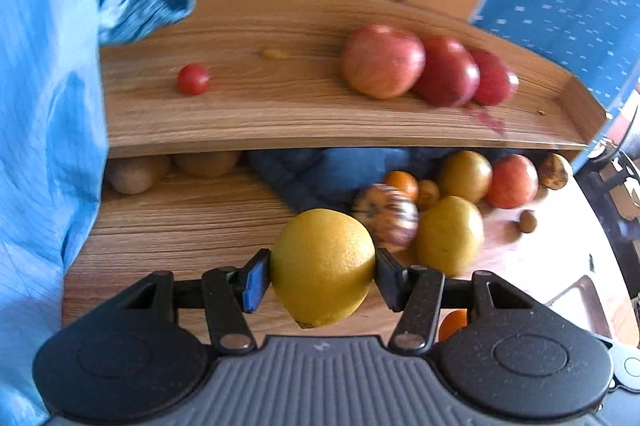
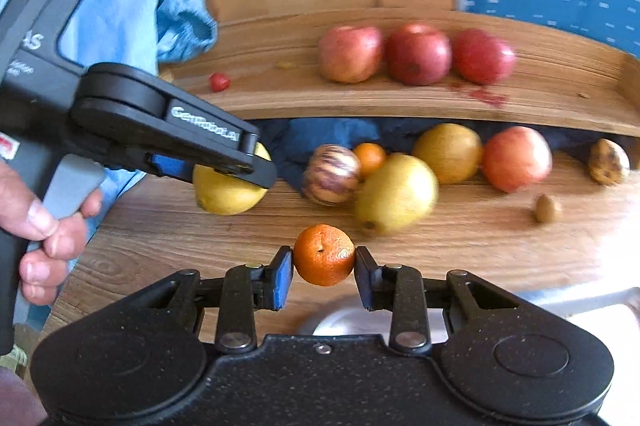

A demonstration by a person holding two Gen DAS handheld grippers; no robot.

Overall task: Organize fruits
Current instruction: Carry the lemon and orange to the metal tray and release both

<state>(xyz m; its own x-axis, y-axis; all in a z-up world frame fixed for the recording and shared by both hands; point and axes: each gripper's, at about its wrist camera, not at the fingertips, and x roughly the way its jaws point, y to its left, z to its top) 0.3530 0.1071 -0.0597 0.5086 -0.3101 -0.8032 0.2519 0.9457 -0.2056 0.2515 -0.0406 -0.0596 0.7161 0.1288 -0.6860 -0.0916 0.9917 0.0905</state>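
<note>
Bright daylight floods in, glaring white off the tabletop (image 1: 560,266) to the right of the apples (image 2: 416,54). Those apples smear with motion blur, and the shelf (image 1: 280,114) beneath them bows under fisheye distortion.

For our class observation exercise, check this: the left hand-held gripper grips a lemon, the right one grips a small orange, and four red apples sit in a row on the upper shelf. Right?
Not quite: the upper shelf holds three red apples, not four, as the right wrist view shows. The rest stands: the left hand-held gripper grips the lemon, and the right hand-held gripper grips the small orange.
</note>
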